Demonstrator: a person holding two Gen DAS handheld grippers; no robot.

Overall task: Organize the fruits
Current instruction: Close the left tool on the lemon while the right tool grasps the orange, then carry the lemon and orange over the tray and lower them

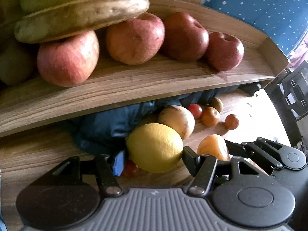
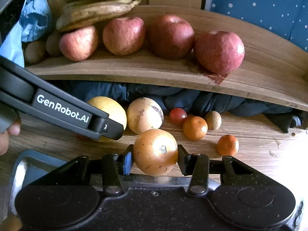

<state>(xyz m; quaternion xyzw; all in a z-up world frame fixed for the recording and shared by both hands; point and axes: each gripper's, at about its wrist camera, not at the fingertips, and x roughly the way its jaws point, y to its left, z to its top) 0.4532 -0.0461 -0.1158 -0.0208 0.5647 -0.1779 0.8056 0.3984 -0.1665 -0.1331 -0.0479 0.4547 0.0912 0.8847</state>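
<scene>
A lemon (image 1: 155,147) sits clamped between the left gripper (image 1: 153,160)'s pads, just above the wooden table (image 1: 38,154). Beside it, the right gripper (image 2: 155,158) is closed on an orange fruit (image 2: 155,152) — both tools angle steeply downward. Behind them, four apples (image 2: 123,35) line a wooden tray (image 2: 259,61) — bananas (image 2: 96,5) resting on top.
</scene>
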